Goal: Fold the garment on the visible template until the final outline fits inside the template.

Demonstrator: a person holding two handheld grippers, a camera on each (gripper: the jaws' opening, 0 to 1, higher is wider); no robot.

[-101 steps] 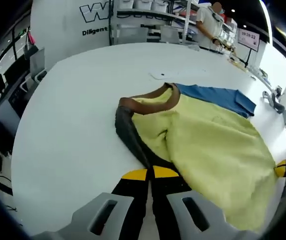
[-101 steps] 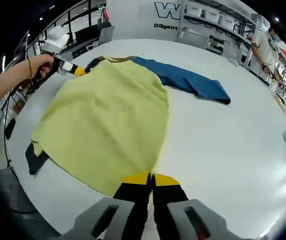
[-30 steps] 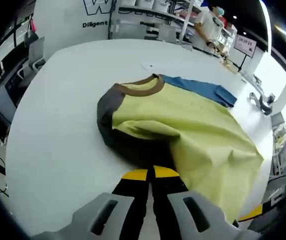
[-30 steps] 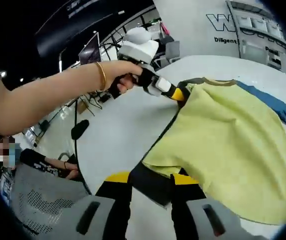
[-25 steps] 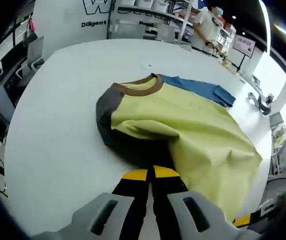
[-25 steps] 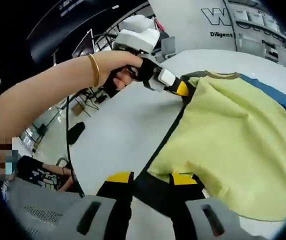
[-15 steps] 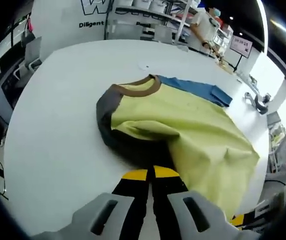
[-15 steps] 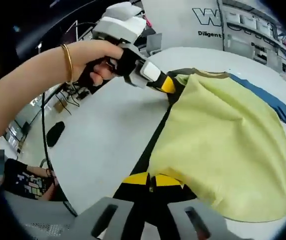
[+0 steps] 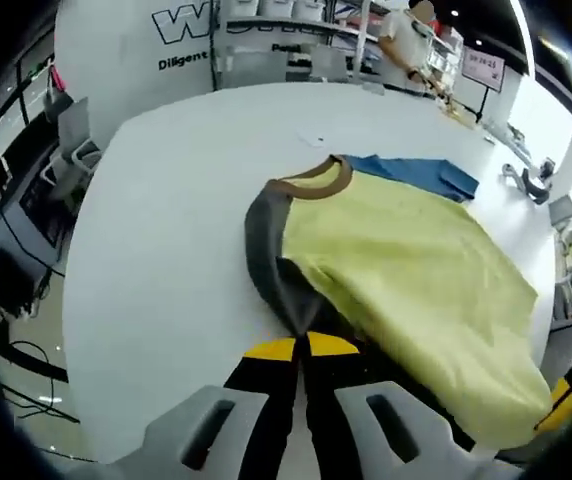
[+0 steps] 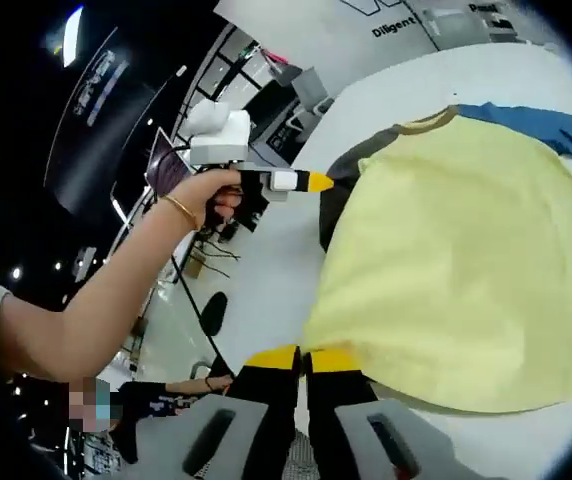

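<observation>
Covering a white table [image 9: 156,210], garment [image 9: 416,280] lies.

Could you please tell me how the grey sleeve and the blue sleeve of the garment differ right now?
The grey sleeve runs down to the left gripper, whose jaws are shut on it; the blue sleeve is held by nothing. The grey one is dark charcoal and lies near the camera; the blue one is bright and lies flat on the far side. Both join the yellow body by the brown collar.

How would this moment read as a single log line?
shirt: partly folded on table | left gripper: shut on shirt | right gripper: shut on shirt | stage: folding
</observation>
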